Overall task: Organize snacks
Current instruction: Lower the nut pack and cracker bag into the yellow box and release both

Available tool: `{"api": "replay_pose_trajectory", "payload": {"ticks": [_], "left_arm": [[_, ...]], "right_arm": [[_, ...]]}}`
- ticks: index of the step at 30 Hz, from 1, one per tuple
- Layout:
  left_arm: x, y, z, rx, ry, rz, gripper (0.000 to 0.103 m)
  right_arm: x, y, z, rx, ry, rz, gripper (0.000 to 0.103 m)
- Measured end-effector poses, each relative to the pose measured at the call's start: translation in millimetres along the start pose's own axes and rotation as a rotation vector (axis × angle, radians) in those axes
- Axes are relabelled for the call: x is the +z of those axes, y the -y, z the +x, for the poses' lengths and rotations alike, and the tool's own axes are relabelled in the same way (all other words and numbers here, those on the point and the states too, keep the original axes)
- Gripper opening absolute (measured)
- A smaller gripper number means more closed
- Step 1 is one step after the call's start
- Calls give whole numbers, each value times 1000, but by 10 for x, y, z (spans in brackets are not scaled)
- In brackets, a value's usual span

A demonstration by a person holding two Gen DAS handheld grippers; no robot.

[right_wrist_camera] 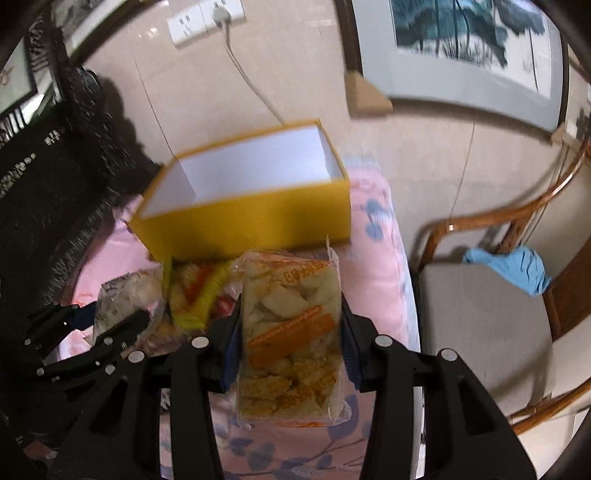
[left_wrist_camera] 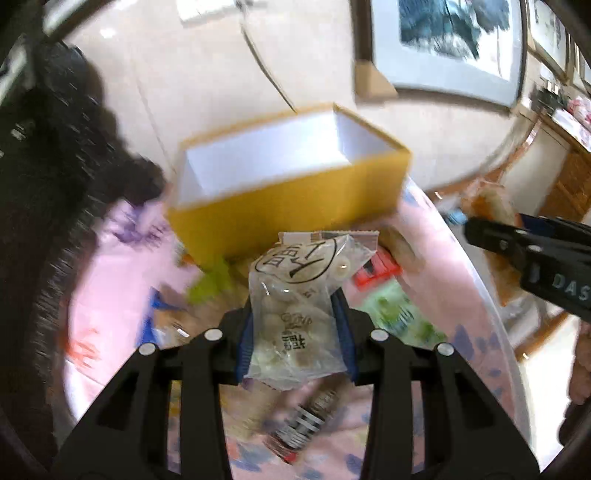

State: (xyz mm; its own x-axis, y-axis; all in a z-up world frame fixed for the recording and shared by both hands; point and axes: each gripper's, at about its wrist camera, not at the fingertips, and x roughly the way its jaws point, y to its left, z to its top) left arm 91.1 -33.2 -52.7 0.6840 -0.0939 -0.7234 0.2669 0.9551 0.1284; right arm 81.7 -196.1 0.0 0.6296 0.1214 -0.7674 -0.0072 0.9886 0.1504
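Wrist views: two tongs (left_wrist_camera: 297, 332) (right_wrist_camera: 290, 343) each clamp one snack bag (left_wrist_camera: 299, 317) (right_wrist_camera: 291, 343); one yellow box (left_wrist_camera: 291, 206).

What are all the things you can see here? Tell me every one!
Box: one, yellow outside, white inside, open and empty, at the back of the pink flowered cloth.
Clear snack packet with pale round pieces: one, between the left gripper's pads.
Clear snack packet with orange print: one, between the right gripper's pads.
Other snack packets: several, yellow, red and green, in a blurred heap in front of the box.
Wooden chair: one, brown with a grey seat, right of the cloth; a blue cloth lies on it.
Framed picture: one, blue-green, on the wall.
Wall socket: white, a cable plugged in.
Left gripper: black, shut on its packet.
Right gripper: black, shut on its packet.
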Motion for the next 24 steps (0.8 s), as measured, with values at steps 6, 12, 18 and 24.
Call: {"api": "replay_pose_trajectory", "payload": {"ticks": [6,12,18,24], "left_arm": [[312,-415,-111,79,18,-132,38],[845,-744,-24,135,65,-242,38],[1231,-981,260,137,85,-270,38],[1430,-1003,605,125,65,-233,38]], "right_arm": [[343,-158,-101,-3,69,-31,46],[883,-381,64,2,145,-39,46],[1380,-429,379,-1,159,-61,46],[1667,-344,799,-7,121,-38,46]]}}
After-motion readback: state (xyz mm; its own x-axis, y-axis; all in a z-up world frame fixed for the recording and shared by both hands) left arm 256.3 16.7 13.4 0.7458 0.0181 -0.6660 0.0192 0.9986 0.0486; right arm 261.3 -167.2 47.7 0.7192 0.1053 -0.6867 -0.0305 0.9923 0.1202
